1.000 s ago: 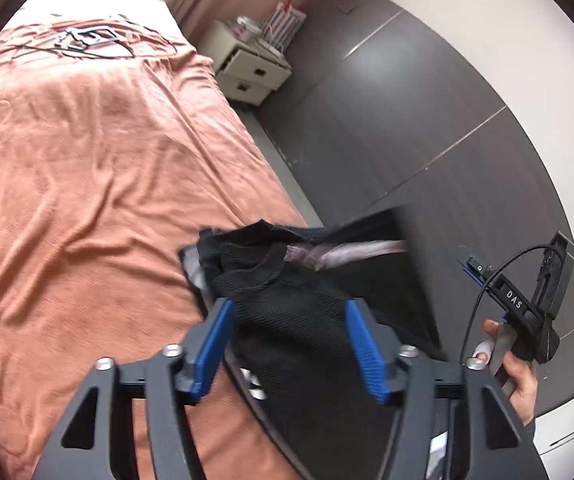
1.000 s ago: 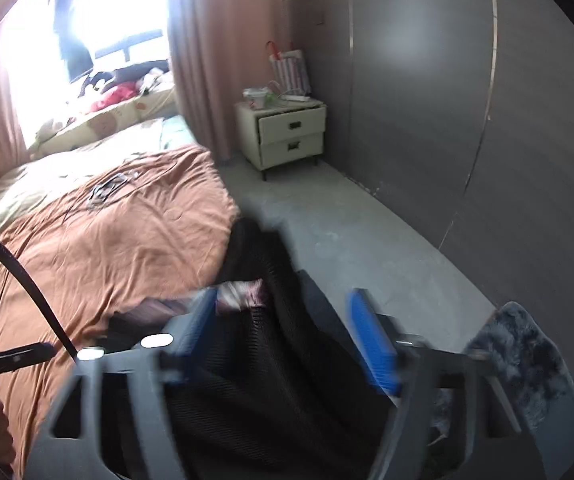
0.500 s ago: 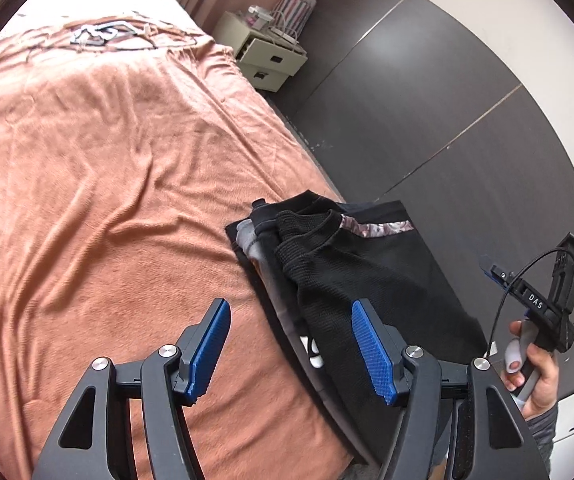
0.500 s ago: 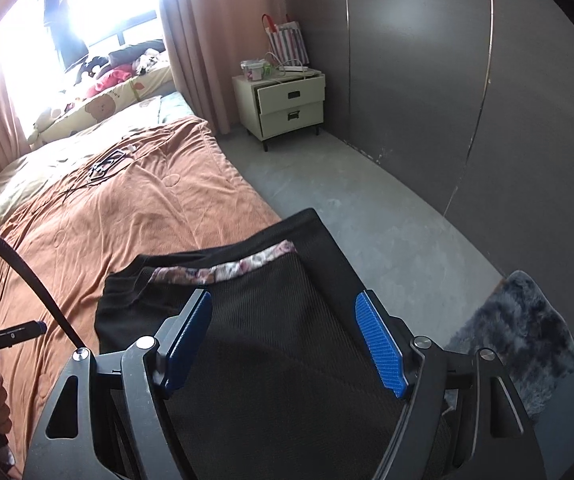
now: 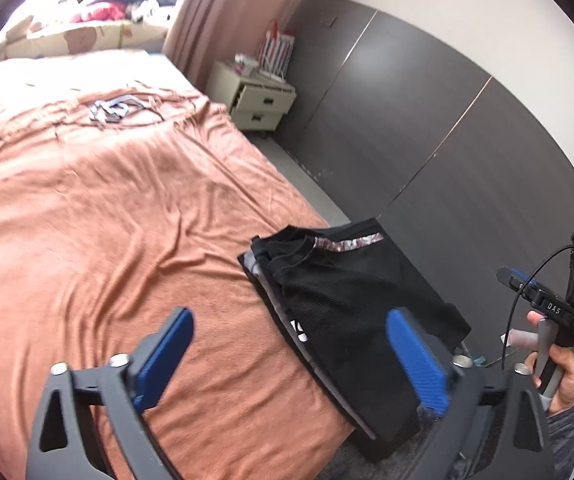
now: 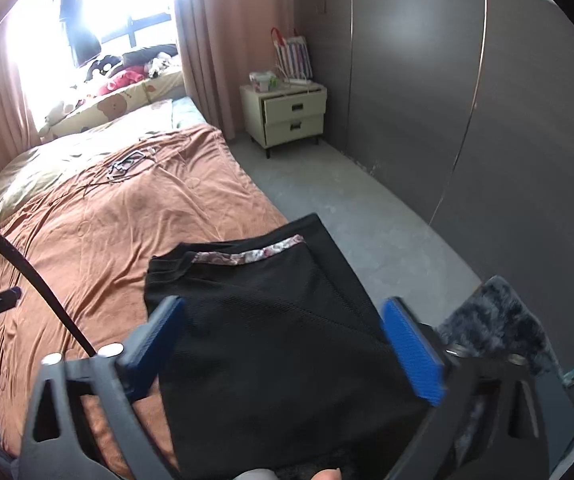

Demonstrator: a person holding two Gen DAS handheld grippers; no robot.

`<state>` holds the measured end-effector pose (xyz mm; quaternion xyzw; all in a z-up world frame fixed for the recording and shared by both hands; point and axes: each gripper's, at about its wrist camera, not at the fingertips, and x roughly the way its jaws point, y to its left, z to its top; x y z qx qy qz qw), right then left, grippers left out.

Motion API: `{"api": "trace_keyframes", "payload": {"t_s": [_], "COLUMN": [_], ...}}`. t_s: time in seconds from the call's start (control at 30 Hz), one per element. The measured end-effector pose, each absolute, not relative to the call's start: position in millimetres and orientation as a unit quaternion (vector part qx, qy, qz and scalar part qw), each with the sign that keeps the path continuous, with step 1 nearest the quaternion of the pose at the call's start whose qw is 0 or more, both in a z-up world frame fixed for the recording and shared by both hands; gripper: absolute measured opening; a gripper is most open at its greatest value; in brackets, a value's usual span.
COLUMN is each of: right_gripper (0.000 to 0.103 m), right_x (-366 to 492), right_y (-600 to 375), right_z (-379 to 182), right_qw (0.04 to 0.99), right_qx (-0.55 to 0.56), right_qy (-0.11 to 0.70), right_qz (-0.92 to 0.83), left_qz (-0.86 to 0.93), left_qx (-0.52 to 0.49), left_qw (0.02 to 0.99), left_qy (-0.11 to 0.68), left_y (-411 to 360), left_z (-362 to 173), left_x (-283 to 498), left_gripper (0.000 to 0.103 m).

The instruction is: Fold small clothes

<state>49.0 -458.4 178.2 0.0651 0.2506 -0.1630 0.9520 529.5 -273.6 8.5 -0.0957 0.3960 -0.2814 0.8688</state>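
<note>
A folded black garment (image 5: 347, 300) with a floral pink trim strip lies at the right edge of the bed, on an orange-brown blanket (image 5: 107, 220). It also shows in the right wrist view (image 6: 271, 320), filling the space under the fingers. My left gripper (image 5: 287, 356) is open and empty, held above the blanket just left of the garment. My right gripper (image 6: 283, 344) is open and empty, held above the garment. The right gripper's handle and the hand on it show in the left wrist view (image 5: 555, 320).
A cream nightstand (image 6: 291, 114) with a striped bag stands by the curtain. Small items and cables (image 5: 111, 108) lie far up the bed. Grey floor (image 6: 347, 208) runs along the dark wall panels. A dark fluffy rug (image 6: 499, 320) lies at the right.
The garment was lifted and moving a second ago; it now lies folded and flat. Both grippers have let go and pulled back and up from it.
</note>
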Motion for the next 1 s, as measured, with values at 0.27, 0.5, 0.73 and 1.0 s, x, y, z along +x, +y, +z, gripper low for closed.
{"api": "trace_keyframes", "payload": {"t_s": [0.27,0.5,0.73,1.0], "right_gripper": [0.103,0.103,0.103,0.103], "right_x": [-13,-60,-106,-155], "right_y": [-415,-387,-355,-323], "right_z": [191,199,206,196], "right_qw": [0.956,0.962,0.967,0.973], "right_qx": [0.064,0.061,0.042,0.028], "right_qy": [0.24,0.224,0.211,0.199], "right_qz": [-0.159,-0.143,-0.139,-0.112], "left_qz": [-0.274,-0.279,-0.269,-0.256], "left_qx": [-0.065,-0.057,-0.048,-0.035], "left_qw": [0.884,0.894,0.911,0.924], "left_qy": [0.373,0.346,0.309,0.283], "left_y": [-242,-212,-179,-146], "left_z": [50,91,122,123], "left_x": [471,414,360,301], "left_gripper": [0.102,0.102,0.102,0.102]}}
